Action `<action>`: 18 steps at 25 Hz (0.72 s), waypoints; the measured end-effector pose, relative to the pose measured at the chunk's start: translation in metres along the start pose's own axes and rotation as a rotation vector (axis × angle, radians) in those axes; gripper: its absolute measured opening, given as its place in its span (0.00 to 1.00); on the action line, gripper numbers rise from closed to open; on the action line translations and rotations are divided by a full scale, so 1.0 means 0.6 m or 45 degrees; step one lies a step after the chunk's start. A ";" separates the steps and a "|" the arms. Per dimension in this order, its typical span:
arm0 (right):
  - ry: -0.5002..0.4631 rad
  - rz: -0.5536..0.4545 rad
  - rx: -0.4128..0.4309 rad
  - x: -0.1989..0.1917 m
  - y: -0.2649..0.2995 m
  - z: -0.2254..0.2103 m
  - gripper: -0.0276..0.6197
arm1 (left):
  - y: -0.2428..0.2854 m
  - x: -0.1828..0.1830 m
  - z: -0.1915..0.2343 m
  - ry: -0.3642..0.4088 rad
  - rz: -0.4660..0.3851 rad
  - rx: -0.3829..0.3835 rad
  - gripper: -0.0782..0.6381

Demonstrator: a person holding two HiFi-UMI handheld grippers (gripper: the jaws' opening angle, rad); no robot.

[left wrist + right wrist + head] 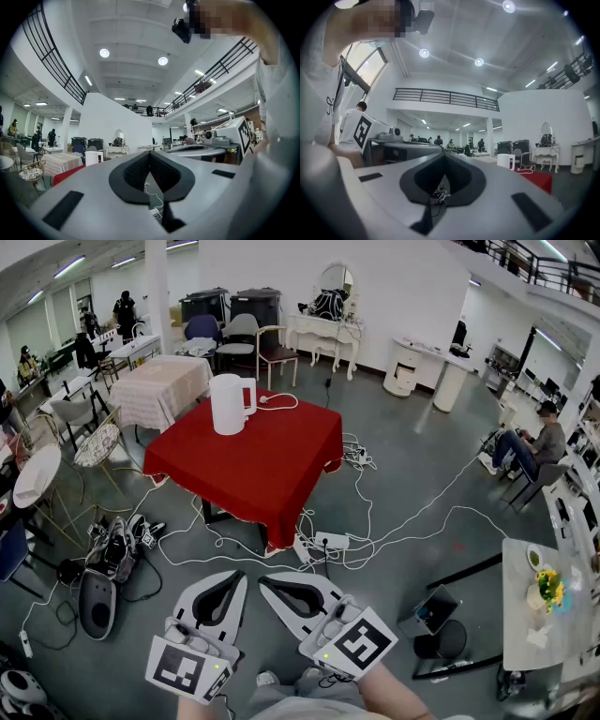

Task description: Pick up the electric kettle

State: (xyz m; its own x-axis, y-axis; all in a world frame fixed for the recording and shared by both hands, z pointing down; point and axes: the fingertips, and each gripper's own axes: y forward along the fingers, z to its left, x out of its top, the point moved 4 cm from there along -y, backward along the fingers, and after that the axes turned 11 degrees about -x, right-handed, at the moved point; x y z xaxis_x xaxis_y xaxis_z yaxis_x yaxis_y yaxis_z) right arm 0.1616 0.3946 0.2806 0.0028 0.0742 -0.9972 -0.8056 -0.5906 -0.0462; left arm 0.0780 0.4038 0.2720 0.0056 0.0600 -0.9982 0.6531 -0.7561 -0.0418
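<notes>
The white electric kettle [228, 403] stands upright at the far left corner of a table with a red cloth [272, 465], its cord trailing to the right. Both grippers hang low in the head view, well short of the table and over the floor. My left gripper [241, 577] is shut with nothing in it, and so is my right gripper [264, 580] beside it. In the left gripper view the kettle [92, 158] is small and far off, left of the closed tips [149, 153]. The right gripper view has the kettle [505, 161] to the right of its closed tips [444, 155].
White cables and a power strip [330, 541] litter the floor in front of the red table. Shoes and a bag [117, 549] lie at the left, near round tables and chairs. A cloth-covered table [159, 385] stands behind. A person [534, 446] sits at the right.
</notes>
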 end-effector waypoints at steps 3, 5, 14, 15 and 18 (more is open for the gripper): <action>0.004 -0.001 0.001 0.000 0.003 0.003 0.05 | -0.003 0.000 0.003 -0.007 0.003 0.001 0.12; 0.001 -0.004 0.000 -0.001 0.006 0.005 0.05 | -0.004 0.000 0.007 -0.011 0.000 0.002 0.12; 0.012 0.017 -0.014 -0.005 0.015 0.008 0.05 | -0.007 -0.004 0.018 -0.015 -0.006 -0.008 0.12; 0.019 0.015 -0.020 -0.006 0.017 0.008 0.05 | -0.008 -0.005 0.021 -0.014 -0.003 -0.010 0.12; 0.041 -0.002 -0.042 -0.008 0.027 0.003 0.05 | -0.014 -0.010 0.031 -0.012 -0.002 -0.020 0.12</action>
State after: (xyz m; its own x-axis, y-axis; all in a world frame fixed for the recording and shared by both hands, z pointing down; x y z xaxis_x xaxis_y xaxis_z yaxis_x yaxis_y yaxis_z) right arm 0.1472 0.3862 0.2845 0.0235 0.0493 -0.9985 -0.7855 -0.6169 -0.0489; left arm 0.0584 0.3978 0.2777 -0.0026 0.0546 -0.9985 0.6649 -0.7458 -0.0425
